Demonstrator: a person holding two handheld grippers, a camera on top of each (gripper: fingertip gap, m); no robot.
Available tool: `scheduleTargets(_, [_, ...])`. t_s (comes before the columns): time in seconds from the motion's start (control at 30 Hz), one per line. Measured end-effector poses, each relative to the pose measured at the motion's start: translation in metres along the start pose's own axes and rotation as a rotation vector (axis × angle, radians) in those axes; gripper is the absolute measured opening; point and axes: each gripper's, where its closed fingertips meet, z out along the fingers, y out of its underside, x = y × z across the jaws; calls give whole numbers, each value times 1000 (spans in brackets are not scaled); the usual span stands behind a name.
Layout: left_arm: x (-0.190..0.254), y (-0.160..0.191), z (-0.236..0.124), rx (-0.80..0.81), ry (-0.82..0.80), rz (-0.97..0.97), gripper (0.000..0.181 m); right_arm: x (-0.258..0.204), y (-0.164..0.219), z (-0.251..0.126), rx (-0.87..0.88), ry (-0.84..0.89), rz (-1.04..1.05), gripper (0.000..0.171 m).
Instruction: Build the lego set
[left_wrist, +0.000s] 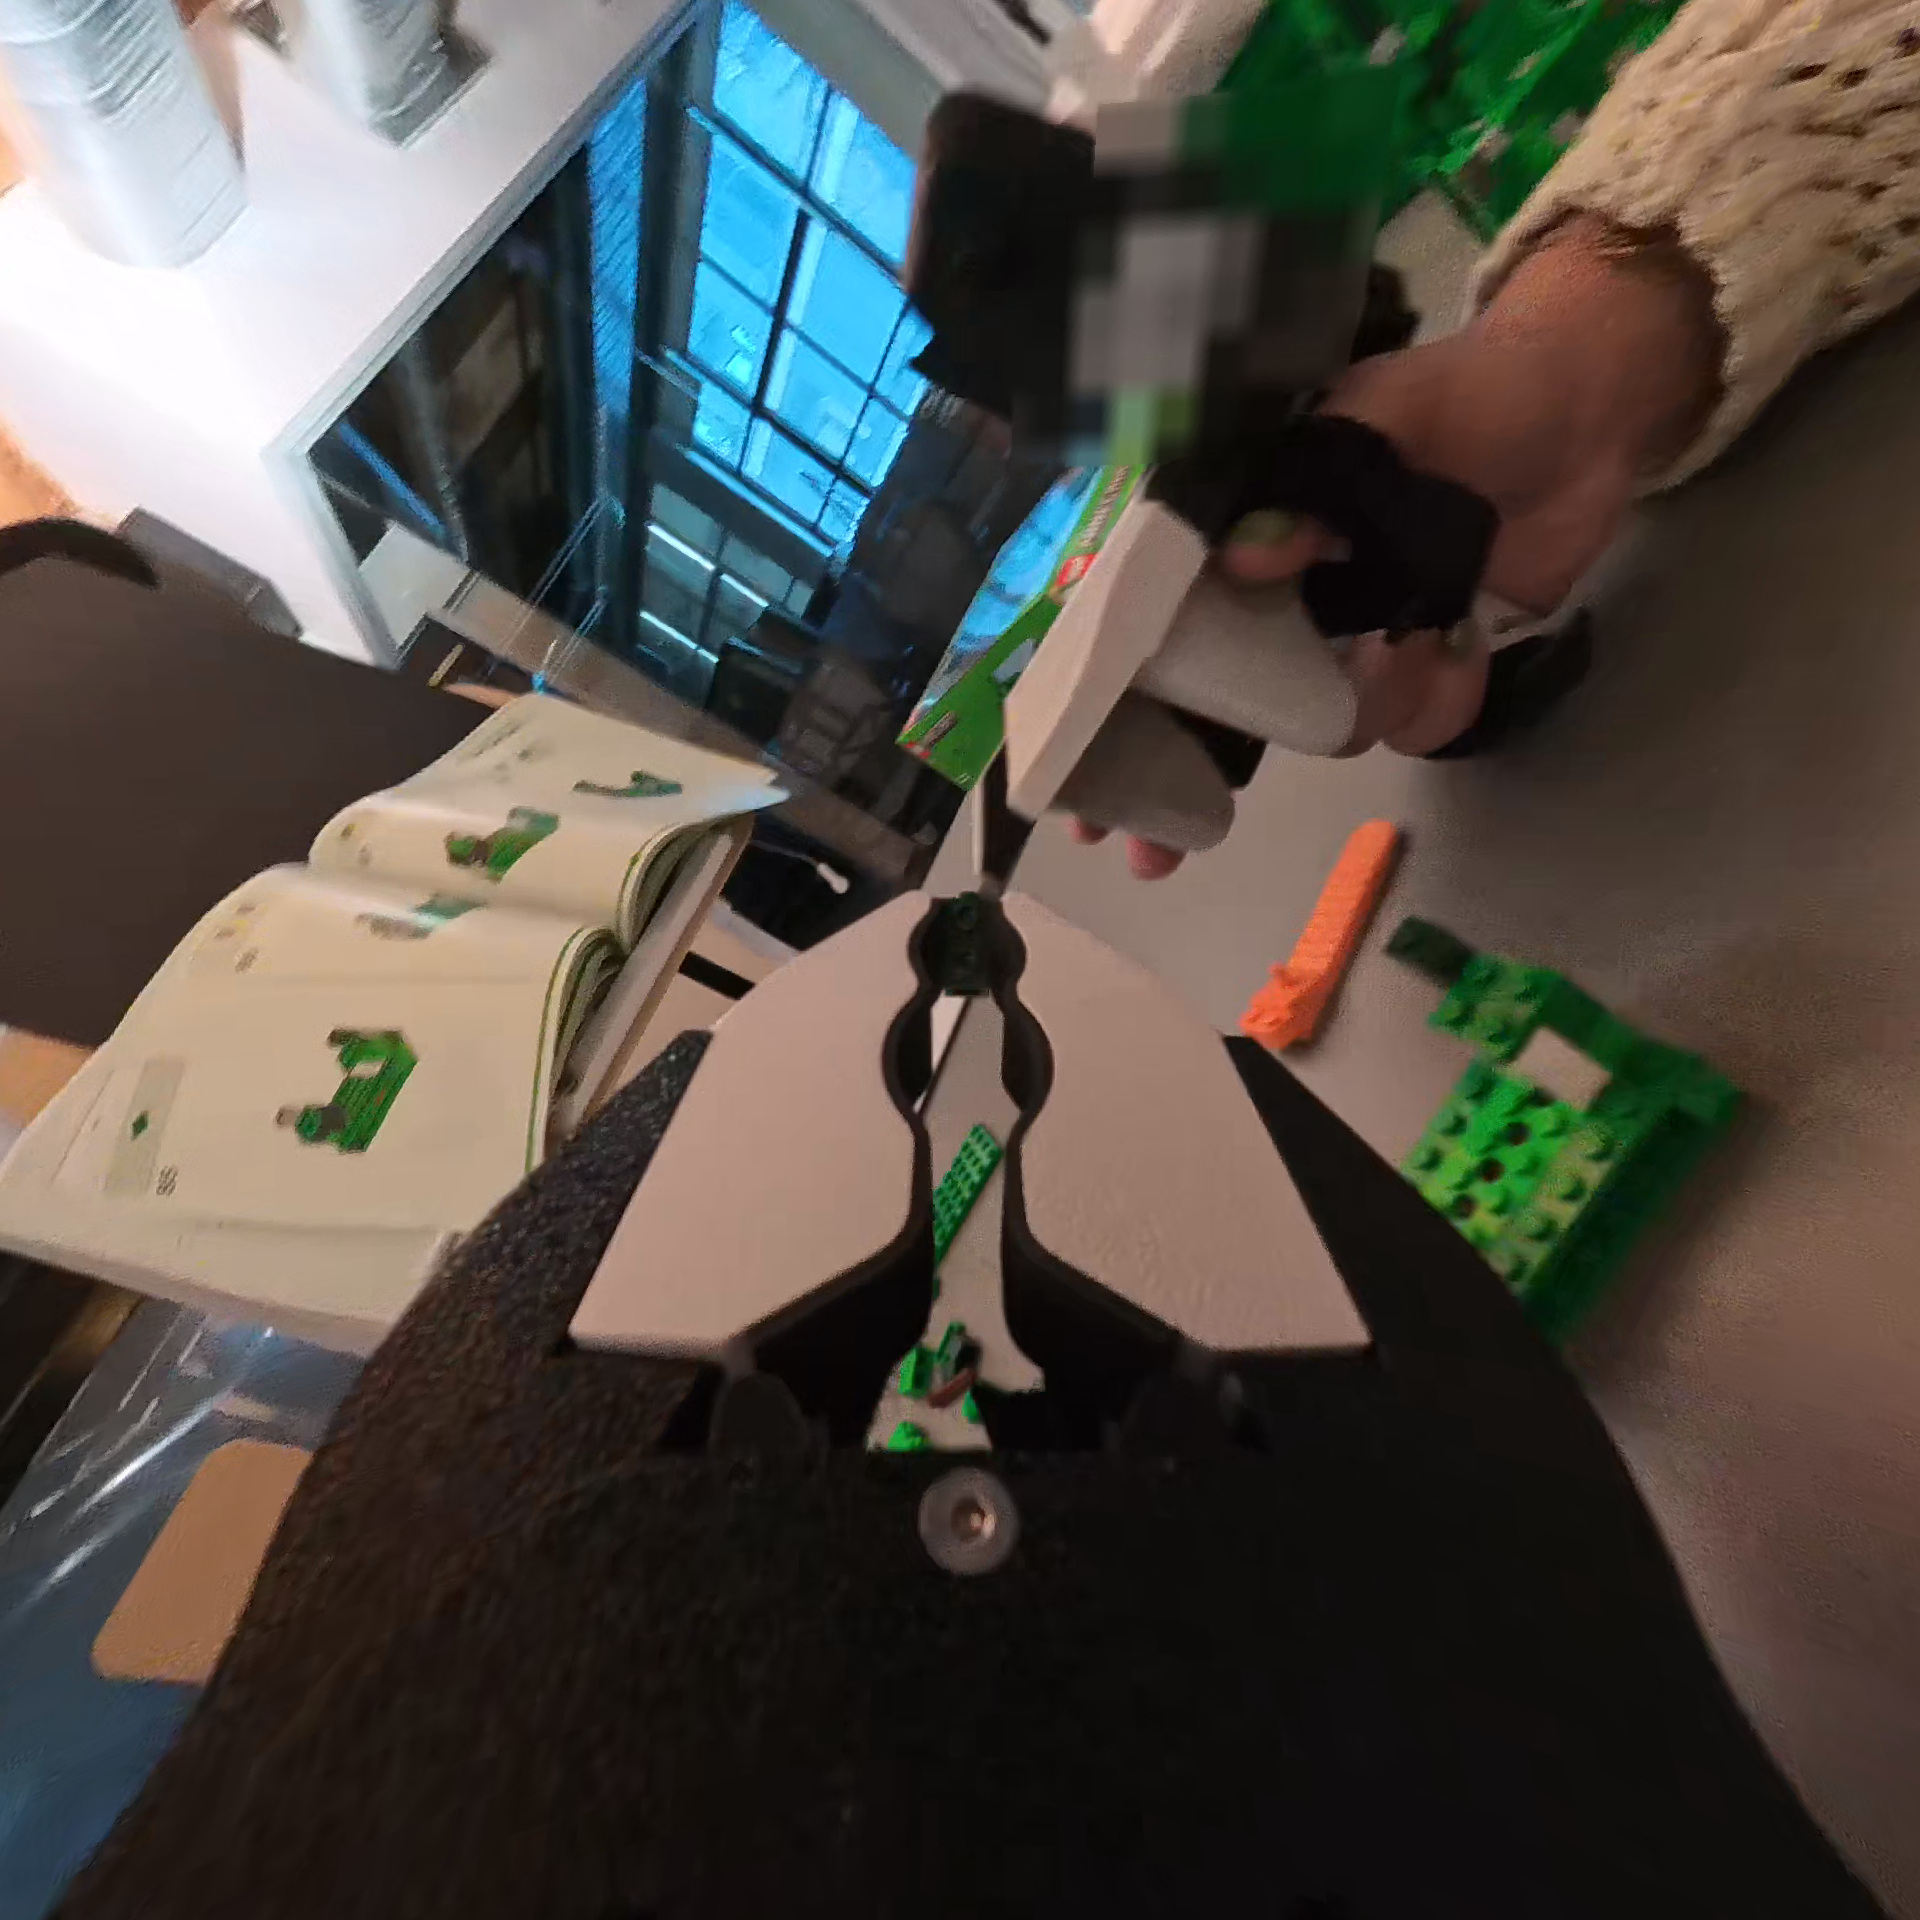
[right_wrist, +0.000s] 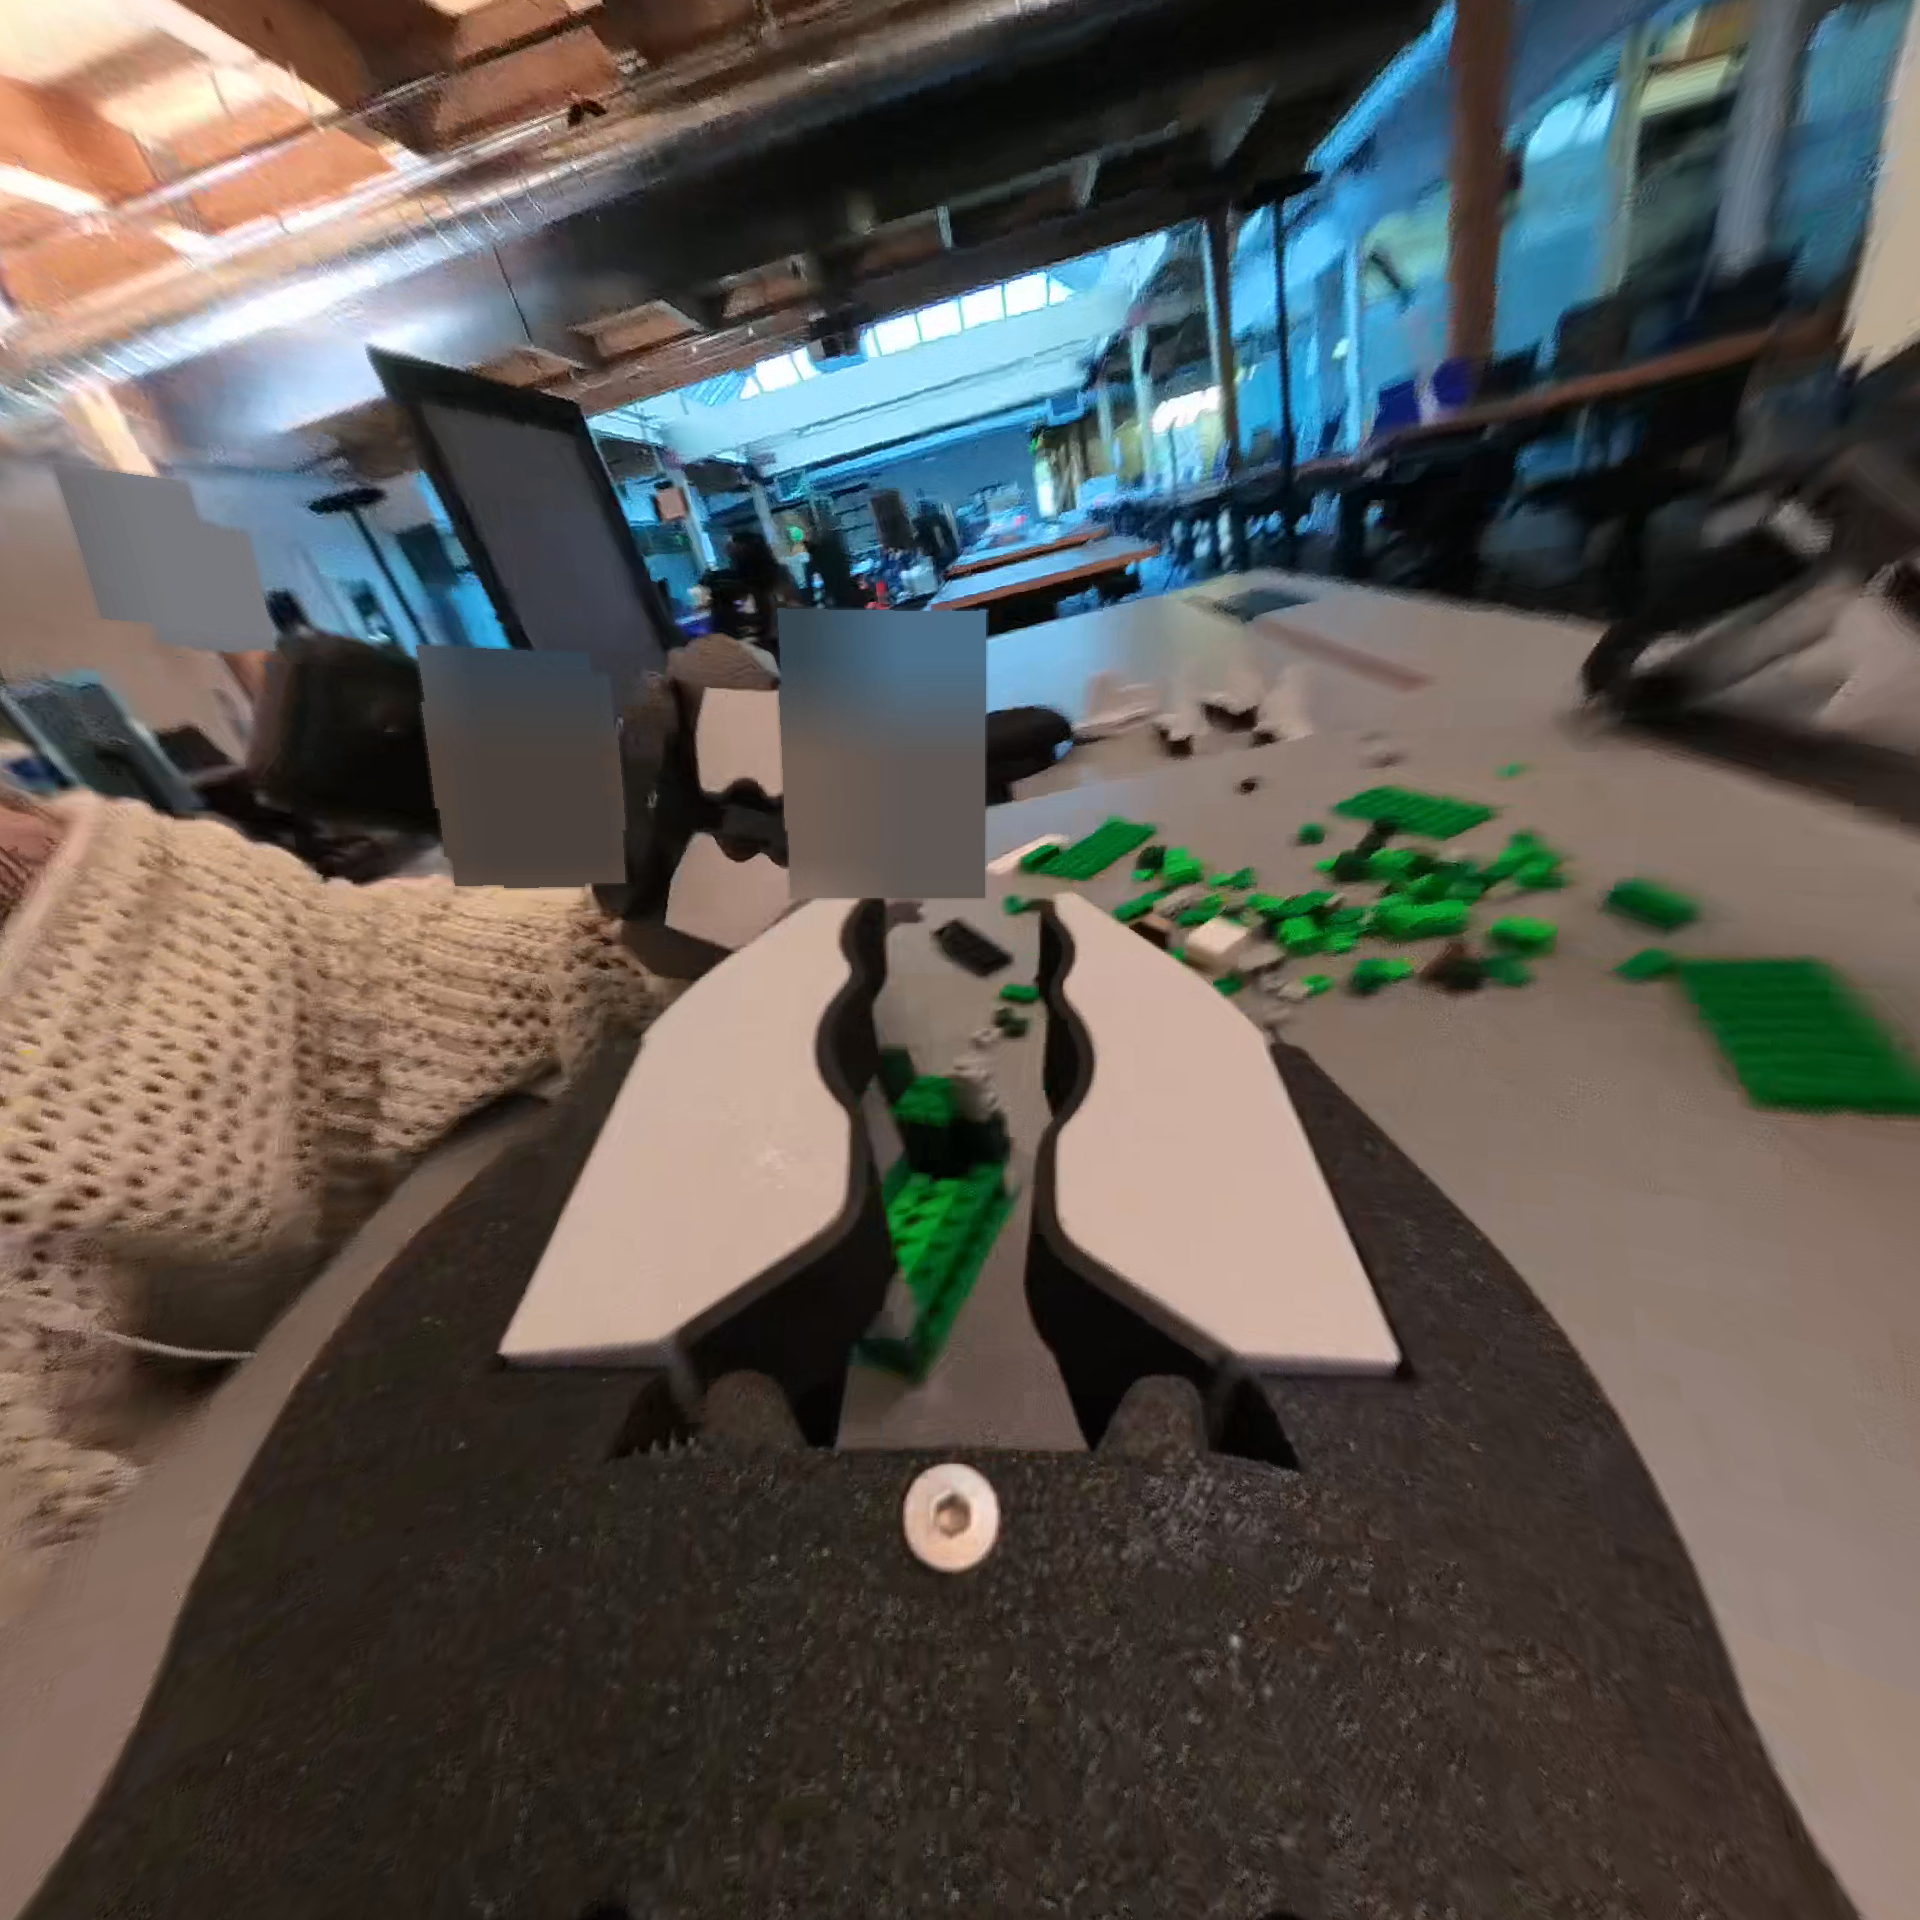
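Left gripper (left_wrist: 966, 920) jaws pinched on small dark green piece (left_wrist: 961, 935), raised for placement; right gripper (right_wrist: 961, 914) jaws parted, empty, above loose green bricks (right_wrist: 1392, 914) on tabletop (right_wrist: 1558, 1299). Manual (left_wrist: 343, 997) open for reference.

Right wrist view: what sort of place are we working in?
Probably a shared workshop or open-plan office: long worktables run back under an exposed-beam ceiling, a dark monitor stands nearby, and green bricks litter the grey table.

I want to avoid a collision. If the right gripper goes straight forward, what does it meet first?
Probably the green brick build seen between its open jaws; beyond it lies a small black plate. Depth is unclear.
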Motion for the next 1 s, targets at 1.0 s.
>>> scheduleTargets(1.0, [39,6,5,-92,159,125,28,-18,32,-6,-244,-179,256,9])
